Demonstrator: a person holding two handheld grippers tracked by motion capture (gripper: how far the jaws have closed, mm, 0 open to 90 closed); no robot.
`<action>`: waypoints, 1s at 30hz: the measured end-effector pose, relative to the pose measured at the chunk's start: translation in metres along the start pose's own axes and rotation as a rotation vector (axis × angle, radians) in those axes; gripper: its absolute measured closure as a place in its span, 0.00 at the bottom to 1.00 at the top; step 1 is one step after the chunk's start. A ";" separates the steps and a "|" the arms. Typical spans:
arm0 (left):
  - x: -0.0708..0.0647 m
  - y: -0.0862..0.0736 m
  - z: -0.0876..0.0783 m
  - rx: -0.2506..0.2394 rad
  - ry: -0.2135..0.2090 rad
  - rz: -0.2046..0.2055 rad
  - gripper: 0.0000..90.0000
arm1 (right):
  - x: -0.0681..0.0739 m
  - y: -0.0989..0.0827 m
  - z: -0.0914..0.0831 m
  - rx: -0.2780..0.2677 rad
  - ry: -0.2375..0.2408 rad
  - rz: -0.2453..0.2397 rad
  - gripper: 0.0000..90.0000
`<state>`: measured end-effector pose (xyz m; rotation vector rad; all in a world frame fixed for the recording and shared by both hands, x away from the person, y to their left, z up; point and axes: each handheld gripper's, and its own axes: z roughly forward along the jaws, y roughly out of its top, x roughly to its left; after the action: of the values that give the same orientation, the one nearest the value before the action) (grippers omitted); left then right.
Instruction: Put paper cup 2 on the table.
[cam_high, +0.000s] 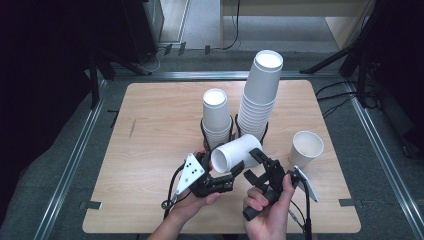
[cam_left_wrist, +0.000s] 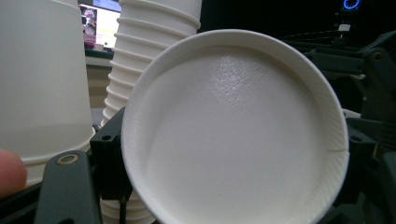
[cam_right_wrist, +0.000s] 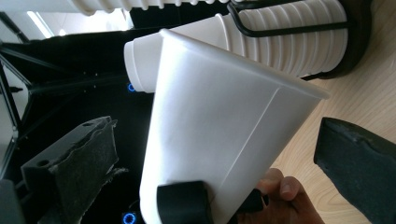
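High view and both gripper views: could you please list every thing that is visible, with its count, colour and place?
Table: one, light wood, centre of the high view.
Held cup: one, white paper, on its side in the air near the table's front, its bottom toward the left gripper's camera.
Tall stack: one, white cups upside down in a black wire holder, behind the held cup.
Short stack: one, white cups upside down in a black wire holder, left of the tall stack.
Loose cup: one, white, mouth up, on the table at the right.
Left gripper: one, black, shut on the held cup.
Right gripper: one, black, jaws open on either side of the held cup.
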<state>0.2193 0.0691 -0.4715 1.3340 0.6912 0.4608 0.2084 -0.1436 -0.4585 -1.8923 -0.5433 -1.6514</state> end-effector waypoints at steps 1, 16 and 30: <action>0.000 0.000 0.000 -0.001 0.000 0.003 0.24 | -0.001 0.000 0.001 0.002 -0.004 0.009 0.00; -0.006 -0.004 0.000 0.020 -0.013 0.038 0.25 | -0.009 0.003 0.019 0.056 0.026 0.156 0.00; -0.009 -0.008 0.001 0.023 -0.015 0.072 0.25 | -0.021 0.007 0.024 0.054 0.048 0.229 0.14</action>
<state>0.2132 0.0611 -0.4778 1.3858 0.6390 0.5011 0.2277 -0.1321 -0.4825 -1.7980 -0.3341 -1.5144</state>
